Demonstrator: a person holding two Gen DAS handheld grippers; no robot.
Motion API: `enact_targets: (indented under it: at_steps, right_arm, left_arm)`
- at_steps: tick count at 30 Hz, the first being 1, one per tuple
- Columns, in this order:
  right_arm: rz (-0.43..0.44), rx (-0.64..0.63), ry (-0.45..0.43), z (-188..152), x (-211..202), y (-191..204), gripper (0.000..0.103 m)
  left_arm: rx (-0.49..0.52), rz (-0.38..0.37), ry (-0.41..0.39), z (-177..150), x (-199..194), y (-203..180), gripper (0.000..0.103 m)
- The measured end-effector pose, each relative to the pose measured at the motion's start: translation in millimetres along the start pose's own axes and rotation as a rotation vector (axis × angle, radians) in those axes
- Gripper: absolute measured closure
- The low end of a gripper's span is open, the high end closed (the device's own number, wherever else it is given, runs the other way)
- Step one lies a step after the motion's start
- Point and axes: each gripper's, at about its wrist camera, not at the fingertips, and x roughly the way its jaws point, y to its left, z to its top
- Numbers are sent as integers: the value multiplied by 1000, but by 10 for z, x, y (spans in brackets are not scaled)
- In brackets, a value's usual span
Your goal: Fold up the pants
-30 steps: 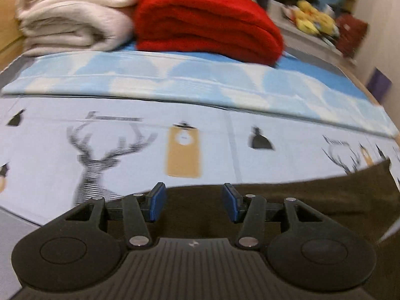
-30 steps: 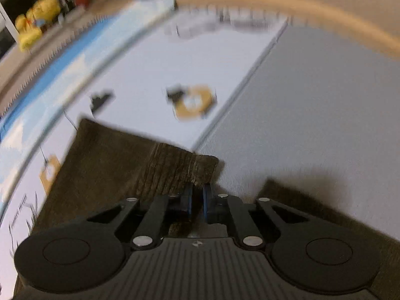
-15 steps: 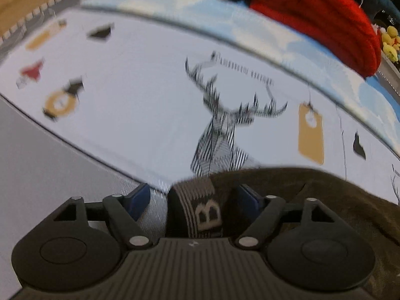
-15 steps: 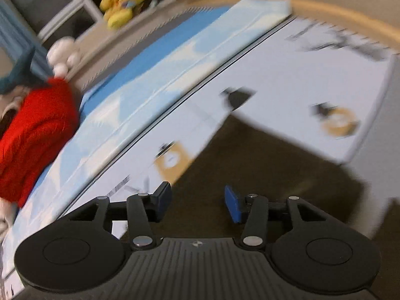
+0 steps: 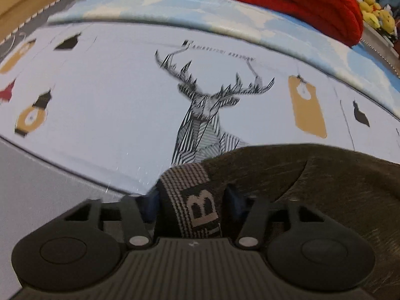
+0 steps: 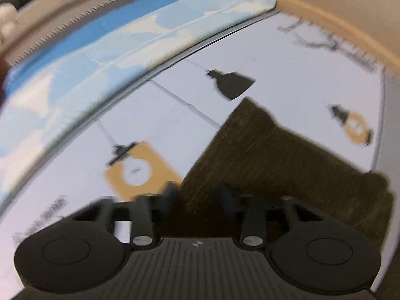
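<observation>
left gripper [image 5: 191, 200]: jaws have narrowed around the striped waistband [image 5: 192, 200] of the pants [image 5: 312, 190]; half a second ago they stood wider. whether they pinch it yet i cannot tell.
right gripper [image 6: 198, 195]: open, jaws apart over the dark fabric; a second ago it was clamped on a ribbed cuff, so that end has been let go.
pants [image 6: 287, 155]: dark brown, lying on the deer-print sheet [image 5: 112, 95], one corner pointing away in the right view.
background: red blanket [image 5: 300, 2] and folded blue cloth [image 6: 125, 37] at the far edge.
meaning: one fold looks laid down; the waistband end is probably next to be lifted.
</observation>
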Motion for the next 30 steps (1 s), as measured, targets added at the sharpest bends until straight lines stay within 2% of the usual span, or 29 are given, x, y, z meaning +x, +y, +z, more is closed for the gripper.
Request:
enact_targets:
  at_steps: [1,2,4,5,6,8,9,10,12,15,17,20,22,23,25,27,30]
  right_arm:
    - [-8,31,-12,41,-10,-43,97]
    - [-5,100,-35,91,-47,-141,98]
    - [-9,215,-137,202,-188,-314,98]
    - [29,259,-172,224,-210,-384,98]
    - [60,275,-167,252,-169,-434,98]
    - [127,316,-88,253,-4,-572,92]
    - [192,353,-38,240,67,-713,91]
    - [228,356,-23,229,60,-822,91]
    - [267,292,-63,203,-109,-1082,84]
    - [209,213,-161,119,-448,-1557,67]
    - [153,218,-184,-23,-582,-1886,56]
    - [99,245,-98,-208,-503,-2348,56]
    - [70,327,-24,-285,-381,-2600,56]
    - [96,364,-33,-331,-357,-2689,56]
    - [99,332,-51,-339,-368,-2650,56]
    - [125,265,-80,-314,-350,-2576,88]
    - [114,259,-71,-295,-319,-2607,90]
  left_arm:
    - [-4,-3,-17,16,-21,-13,57]
    - [-1,-2,-35,28,-32,-32,58]
    - [21,-19,-84,35,-74,-109,58]
    - [36,-20,-116,37,-98,-170,58]
    - [54,-6,-144,46,-108,-231,57]
    - [48,20,-175,58,-112,-311,53]
    - [34,21,-177,72,-111,-334,51]
    - [21,31,-171,93,-114,-353,48]
    - [3,34,-155,128,-136,-355,44]
    - [-36,41,-140,161,-212,-283,40]
    - [-62,36,-135,164,-296,-215,40]
    - [-100,40,-105,165,-517,-150,40]
    - [-133,61,-74,148,-758,-125,40]
    - [-144,78,-54,133,-880,-128,40]
    - [-150,88,-38,67,-1155,-140,40]
    - [-115,68,-50,-65,-1440,-171,40]
    - [-85,46,-77,-396,-1787,-176,40]
